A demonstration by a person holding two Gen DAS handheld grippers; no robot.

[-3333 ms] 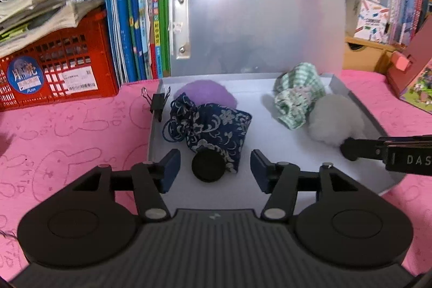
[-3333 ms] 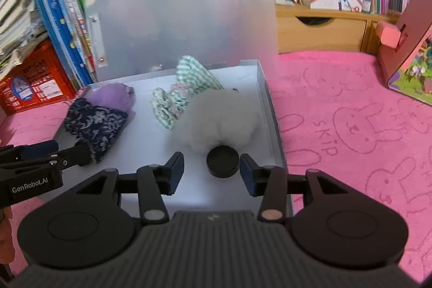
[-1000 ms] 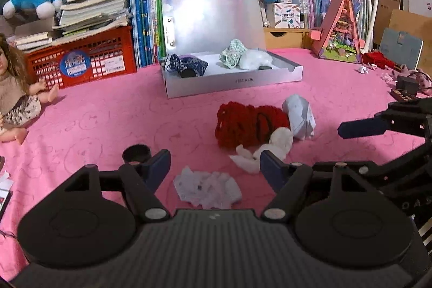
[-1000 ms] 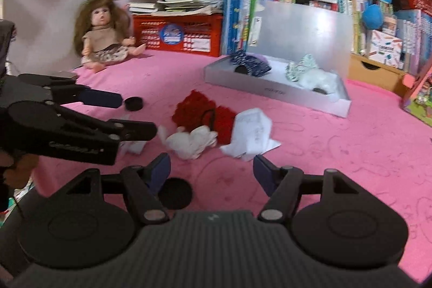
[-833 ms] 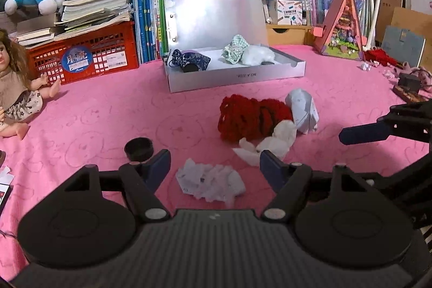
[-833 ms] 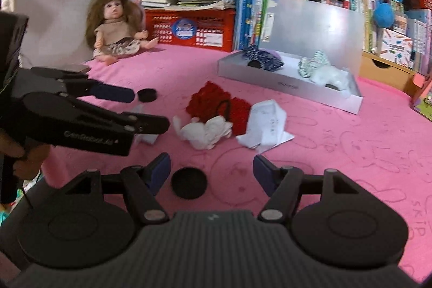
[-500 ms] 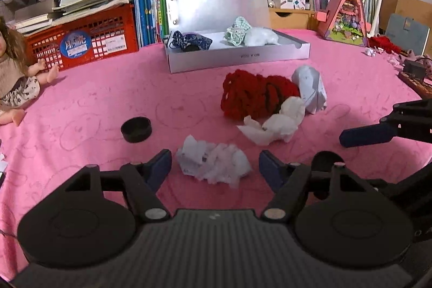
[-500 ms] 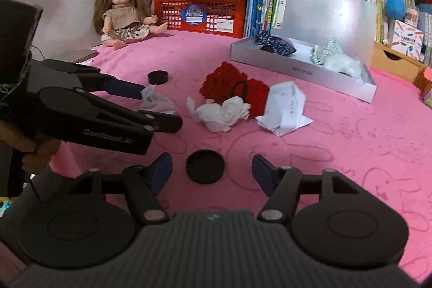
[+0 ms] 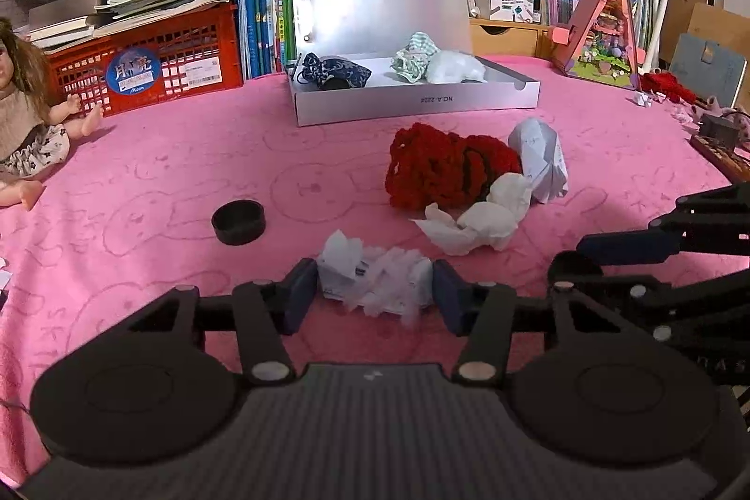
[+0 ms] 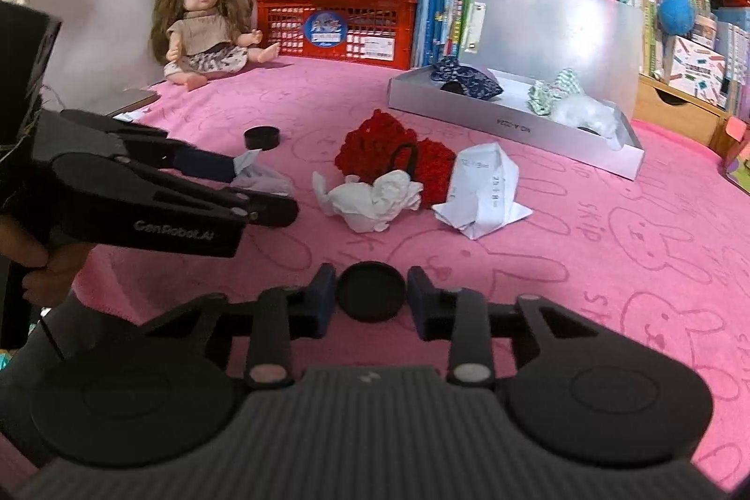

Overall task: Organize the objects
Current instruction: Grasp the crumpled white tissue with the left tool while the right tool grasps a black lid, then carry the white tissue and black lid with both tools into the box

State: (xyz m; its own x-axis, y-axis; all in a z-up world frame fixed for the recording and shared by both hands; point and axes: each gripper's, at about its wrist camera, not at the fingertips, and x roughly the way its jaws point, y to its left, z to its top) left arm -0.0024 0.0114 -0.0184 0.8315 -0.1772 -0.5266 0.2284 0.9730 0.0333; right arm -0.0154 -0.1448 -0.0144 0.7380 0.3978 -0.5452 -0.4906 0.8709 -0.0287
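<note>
Right wrist view: the right gripper (image 10: 371,297), just closed, clamps a flat black lid (image 10: 371,296) lying face-up, nearer than the red yarn (image 10: 375,153). The left gripper (image 9: 373,296), jaws narrowing, pinches crumpled white paper (image 9: 375,282), long axis spanning its fingers, nearer than that yarn.

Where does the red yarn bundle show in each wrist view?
Left wrist: red yarn bundle right of centre, before the silver box.
Right wrist: red yarn bundle at centre, left of and nearer than the silver box.
Shared landmark: the folded white paper at its right.
</note>
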